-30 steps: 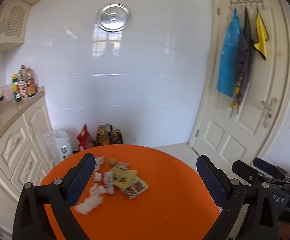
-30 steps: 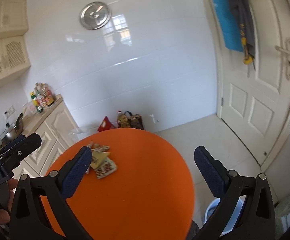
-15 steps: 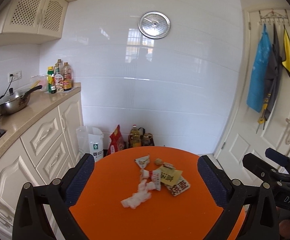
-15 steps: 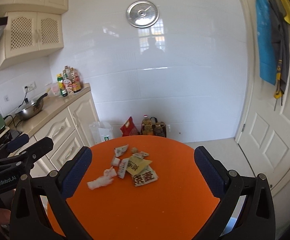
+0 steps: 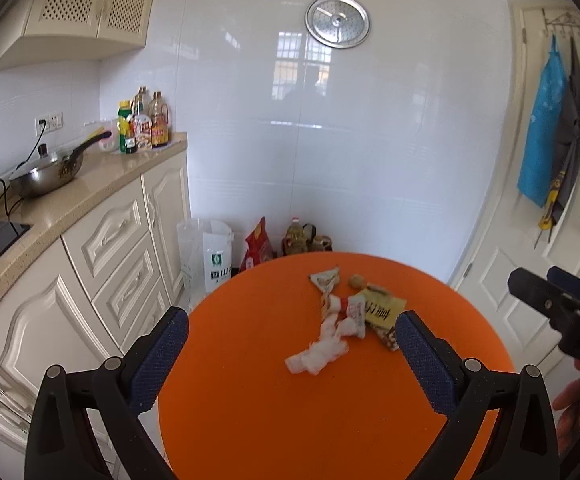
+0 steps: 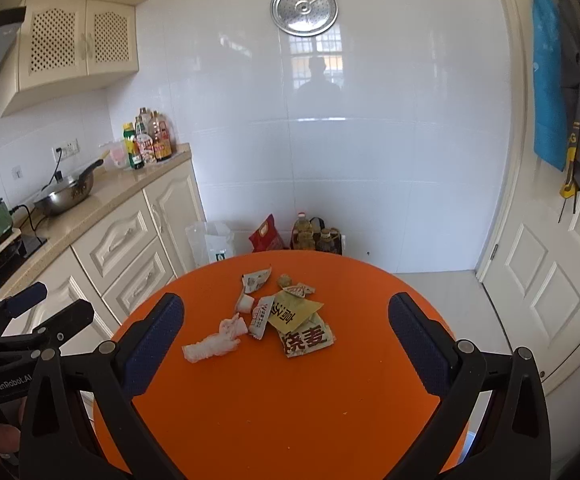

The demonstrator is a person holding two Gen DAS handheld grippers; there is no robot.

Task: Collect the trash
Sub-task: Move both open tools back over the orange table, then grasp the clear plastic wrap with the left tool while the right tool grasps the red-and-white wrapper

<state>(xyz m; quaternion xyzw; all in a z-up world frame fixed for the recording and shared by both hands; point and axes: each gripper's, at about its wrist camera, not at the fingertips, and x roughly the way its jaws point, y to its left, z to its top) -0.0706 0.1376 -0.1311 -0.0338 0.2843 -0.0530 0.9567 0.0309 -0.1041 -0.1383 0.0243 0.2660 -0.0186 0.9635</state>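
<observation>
Both grippers wide, empty, above the trash (image 6: 266,316).
Best to lower the right gripper (image 6: 286,334) squarely over the tissue (image 6: 214,342), pinching its bulk, not table (image 6: 290,420).

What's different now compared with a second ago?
Both views swung left toward the counter, so the trash pile now sits centred between the fingers. Left gripper and right gripper stayed open, holding nothing. The trash on the orange table hasn't moved.
</observation>
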